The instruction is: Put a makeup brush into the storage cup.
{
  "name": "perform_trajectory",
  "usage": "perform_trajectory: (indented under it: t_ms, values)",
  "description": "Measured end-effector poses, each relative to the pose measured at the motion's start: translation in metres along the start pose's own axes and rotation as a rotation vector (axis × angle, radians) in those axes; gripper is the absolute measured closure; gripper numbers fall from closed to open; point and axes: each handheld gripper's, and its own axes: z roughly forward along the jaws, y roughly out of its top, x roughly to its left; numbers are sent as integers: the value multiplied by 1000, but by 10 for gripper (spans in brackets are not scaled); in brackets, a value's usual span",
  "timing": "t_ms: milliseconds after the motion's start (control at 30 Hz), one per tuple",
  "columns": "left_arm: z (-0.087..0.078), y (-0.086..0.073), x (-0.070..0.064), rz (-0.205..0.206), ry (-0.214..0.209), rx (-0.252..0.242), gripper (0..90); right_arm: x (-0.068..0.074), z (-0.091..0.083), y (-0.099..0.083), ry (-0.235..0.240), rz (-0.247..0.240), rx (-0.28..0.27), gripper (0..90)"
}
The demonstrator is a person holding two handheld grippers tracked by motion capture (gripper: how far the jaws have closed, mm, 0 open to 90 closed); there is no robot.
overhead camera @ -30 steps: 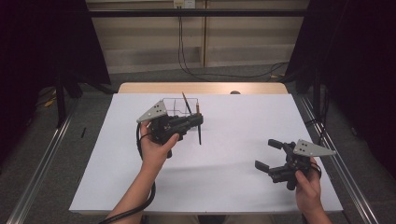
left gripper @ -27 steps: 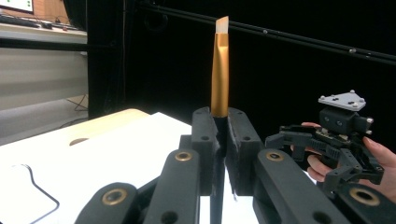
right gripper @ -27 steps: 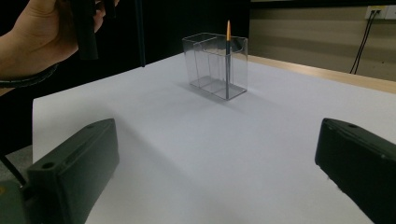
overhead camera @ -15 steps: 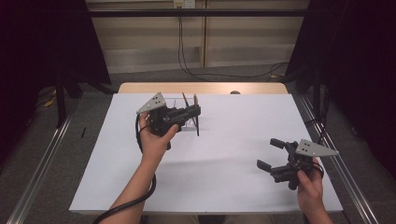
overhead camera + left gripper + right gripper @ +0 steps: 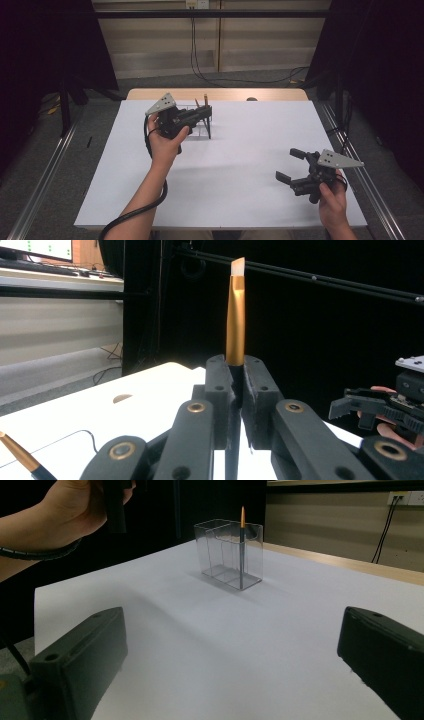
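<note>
The left claw (image 5: pixel 206 116) is squeezed tight on a brush (image 5: pixel 235 315) with a gold neck. The brush stands straight up in it, over the far left part of the white surface (image 5: pixel 235 170). A clear box (image 5: pixel 229 554) there has another brush (image 5: pixel 242 545) inside. The right claw (image 5: pixel 291 164) is wide open and holds nothing, near the right edge.
</note>
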Motion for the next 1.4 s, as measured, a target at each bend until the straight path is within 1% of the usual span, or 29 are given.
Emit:
perform_trajectory:
  t_ms: [100, 433, 733, 1400]
  values:
    - [1, 2, 3, -2, 9, -4, 831, 0, 0, 0, 2, -3, 1, 0]
    - [5, 10, 9, 9, 29, -3, 831, 0, -1, 0, 1, 0, 2, 0]
    - [9, 15, 14, 13, 45, -2, 831, 0, -1, 0, 4, -3, 0, 0]
    - [15, 23, 24, 6, 71, -15, 830, 0, 0, 0, 10, -3, -2, 0]
